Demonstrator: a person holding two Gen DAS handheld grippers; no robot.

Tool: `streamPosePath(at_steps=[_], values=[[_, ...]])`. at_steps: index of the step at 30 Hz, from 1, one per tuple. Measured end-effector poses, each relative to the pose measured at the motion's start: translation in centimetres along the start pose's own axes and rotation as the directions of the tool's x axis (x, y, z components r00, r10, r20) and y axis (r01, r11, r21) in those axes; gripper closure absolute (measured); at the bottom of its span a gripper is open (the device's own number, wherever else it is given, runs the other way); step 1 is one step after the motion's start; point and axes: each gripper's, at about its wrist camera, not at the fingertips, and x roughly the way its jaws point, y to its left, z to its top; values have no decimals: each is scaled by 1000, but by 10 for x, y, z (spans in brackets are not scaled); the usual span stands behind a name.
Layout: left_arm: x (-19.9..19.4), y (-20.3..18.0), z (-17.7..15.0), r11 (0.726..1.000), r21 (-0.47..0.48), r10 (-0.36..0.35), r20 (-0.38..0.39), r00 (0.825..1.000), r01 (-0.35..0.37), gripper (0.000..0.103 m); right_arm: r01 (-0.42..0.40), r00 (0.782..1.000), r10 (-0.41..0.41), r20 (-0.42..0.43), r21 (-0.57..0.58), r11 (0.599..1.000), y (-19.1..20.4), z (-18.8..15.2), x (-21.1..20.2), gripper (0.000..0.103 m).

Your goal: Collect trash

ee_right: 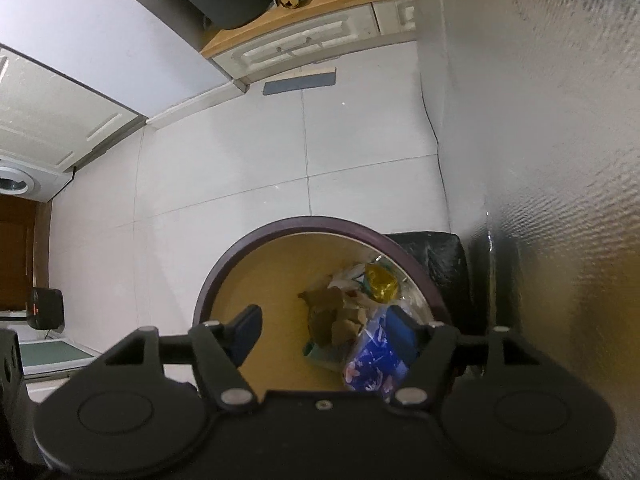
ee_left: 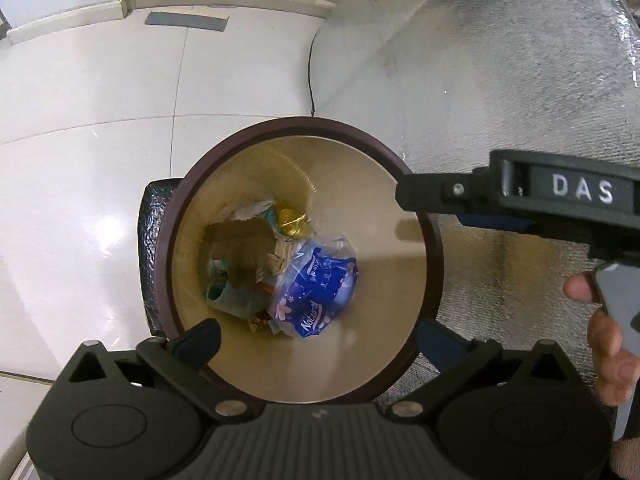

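Observation:
A round waste bin with a dark brown rim [ee_left: 176, 216] and tan inside stands on the floor, also in the right wrist view [ee_right: 224, 264]. Inside lie a blue plastic wrapper [ee_left: 320, 288] [ee_right: 372, 360], a gold foil wrapper [ee_left: 294, 220] [ee_right: 382, 286], torn cardboard [ee_left: 240, 236] [ee_right: 328, 316] and other scraps. My left gripper [ee_left: 316, 340] is open and empty above the bin's near rim. My right gripper [ee_right: 324, 330] is open and empty over the bin; it reaches in from the right in the left wrist view [ee_left: 424, 208].
White tiled floor [ee_left: 100, 100] surrounds the bin. A silver foil-covered surface [ee_left: 500, 80] rises on the right. A black object [ee_left: 150, 240] sits beside the bin. A low cabinet [ee_right: 304, 44] and a dark floor mat [ee_right: 300, 82] lie far ahead.

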Motion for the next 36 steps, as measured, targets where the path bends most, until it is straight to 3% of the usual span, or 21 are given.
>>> streamPosePath(at_steps=[11, 25, 36], values=[[-27, -5, -3, 998, 25, 60, 33, 998, -61, 0, 46, 997, -42, 69, -57, 997, 13, -12, -43, 0], [-93, -5, -29, 996, -5, 89, 141, 986, -90, 0, 126, 982, -104, 156, -140, 982, 38, -40, -118, 0], [-170, -8, -63, 993, 11, 110, 275, 955, -117, 0, 157, 949, -119, 292, -109, 982, 58, -85, -189, 0]])
